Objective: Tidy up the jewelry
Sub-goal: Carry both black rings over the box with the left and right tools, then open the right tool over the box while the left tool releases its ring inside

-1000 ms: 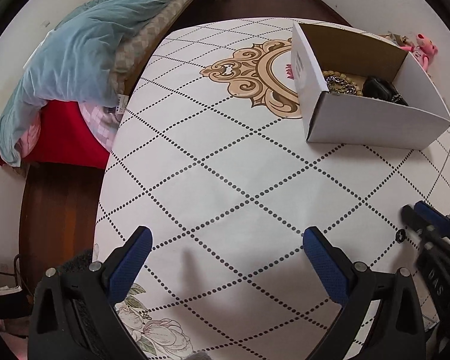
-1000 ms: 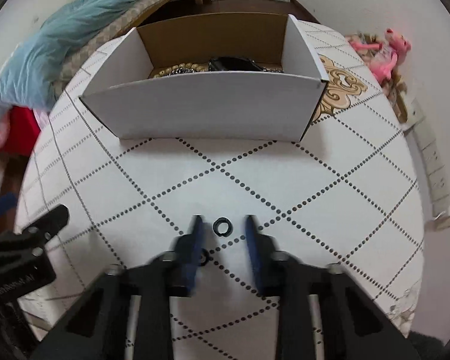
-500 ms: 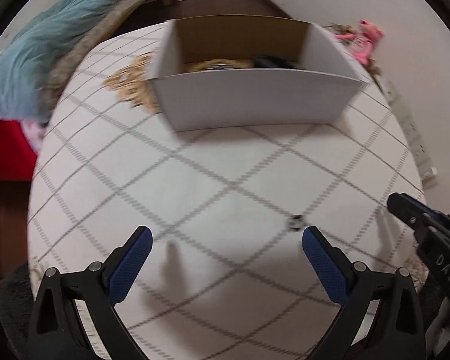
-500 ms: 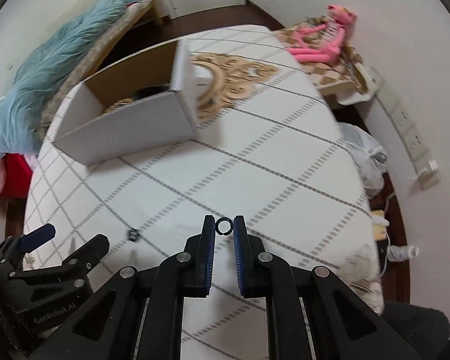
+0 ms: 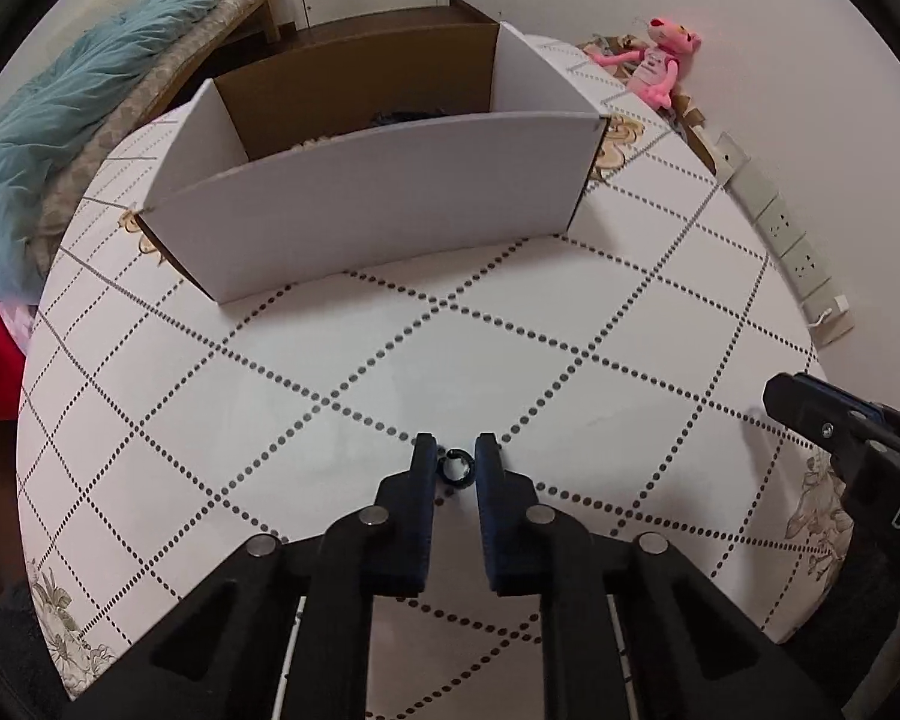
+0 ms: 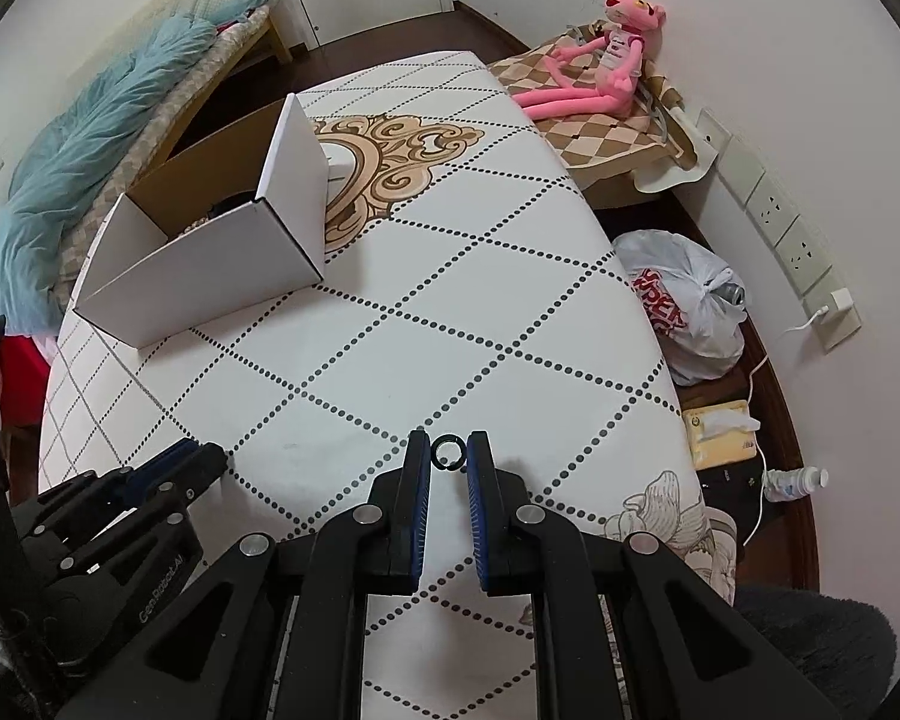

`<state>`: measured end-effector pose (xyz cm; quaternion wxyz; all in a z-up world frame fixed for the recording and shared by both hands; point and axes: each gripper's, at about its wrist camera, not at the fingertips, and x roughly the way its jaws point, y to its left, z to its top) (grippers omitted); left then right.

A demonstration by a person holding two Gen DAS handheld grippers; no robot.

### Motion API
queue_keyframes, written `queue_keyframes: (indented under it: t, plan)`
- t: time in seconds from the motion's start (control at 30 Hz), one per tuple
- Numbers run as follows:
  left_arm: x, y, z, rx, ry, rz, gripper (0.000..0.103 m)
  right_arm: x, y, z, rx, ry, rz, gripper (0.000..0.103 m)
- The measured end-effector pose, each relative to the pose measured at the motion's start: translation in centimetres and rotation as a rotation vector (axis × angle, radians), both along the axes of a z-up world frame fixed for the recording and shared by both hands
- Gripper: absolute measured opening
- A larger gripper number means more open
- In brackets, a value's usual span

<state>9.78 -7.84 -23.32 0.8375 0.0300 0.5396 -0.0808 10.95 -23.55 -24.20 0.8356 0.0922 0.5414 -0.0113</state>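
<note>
My left gripper (image 5: 455,461) has its jaws closed in on a small black ring (image 5: 455,469) at the table surface. My right gripper (image 6: 448,455) is shut on another small black ring (image 6: 448,454), held above the table near its right edge. A white cardboard box (image 5: 378,216) stands at the far side of the table, with dark jewelry just showing over its front wall; it also shows in the right wrist view (image 6: 210,264). The right gripper shows at the right of the left wrist view (image 5: 810,414), and the left gripper at the lower left of the right wrist view (image 6: 168,480).
The oval table (image 5: 630,324) has a white cloth with dotted diamonds. A bed with a blue blanket (image 6: 84,162) lies at the left. A pink plush toy (image 6: 606,66), a plastic bag (image 6: 690,306) and wall sockets (image 6: 792,240) are at the right.
My left gripper swung toward the box and closed from wide open onto the small ring on the table. My right gripper lifted its ring and turned to the right.
</note>
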Motion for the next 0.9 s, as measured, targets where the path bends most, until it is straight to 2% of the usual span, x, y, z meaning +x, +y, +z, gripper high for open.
queue_keyframes:
  t: [0.23,0.4,0.5,0.57,0.73,0.9]
  plan:
    - [0.1,0.9,1.8,-0.037,-0.033,-0.001,0.01,0.0,0.3,1.8,0.023,-0.033,0.015,0.013]
    - [0.8,3.0,6.2,-0.099,-0.074,0.014,0.01,1.3,1.2,4.9,0.082,-0.083,0.035,0.013]
    - [3.2,4.9,8.9,-0.134,-0.089,0.031,0.01,3.7,2.4,7.1,0.125,-0.116,0.068,0.013]
    - [4.9,6.0,9.6,-0.141,-0.082,0.038,0.01,5.6,3.2,8.0,0.149,-0.126,0.082,0.013]
    - [10.4,8.3,9.5,-0.152,-0.011,0.052,0.01,11.6,5.5,8.3,0.219,-0.07,0.135,0.013]
    - [13.5,9.1,8.5,-0.139,0.042,0.08,0.012,16.5,7.0,7.0,0.23,0.012,0.176,0.013]
